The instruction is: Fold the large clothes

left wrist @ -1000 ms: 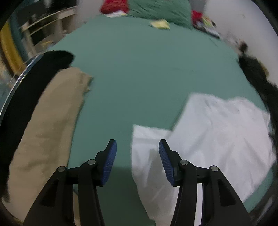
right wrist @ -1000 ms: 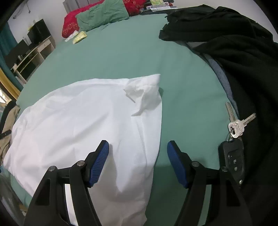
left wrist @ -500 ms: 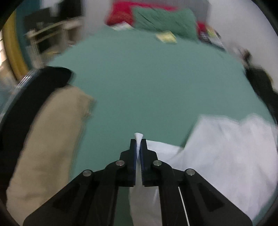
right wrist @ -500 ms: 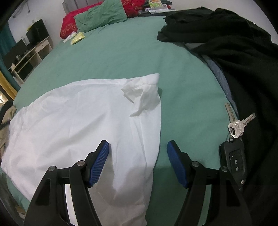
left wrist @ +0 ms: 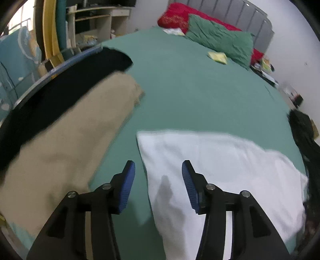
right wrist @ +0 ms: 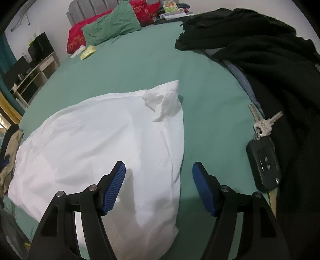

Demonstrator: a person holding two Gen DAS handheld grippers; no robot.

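A white garment lies partly folded on the green bed sheet. It also shows in the right wrist view, with a crumpled corner at its far right. My left gripper is open and empty, hovering over the garment's left edge. My right gripper is open and empty, above the garment's near right edge.
A tan garment and a black one lie to the left. A black clothes pile covers the right side, with keys and a car key fob beside it. Green pillow and red pillow at the head.
My left gripper was shut on the white garment's sleeve half a second ago; it has let go and now stands open, with the sleeve laid over the body. The right gripper barely moved.
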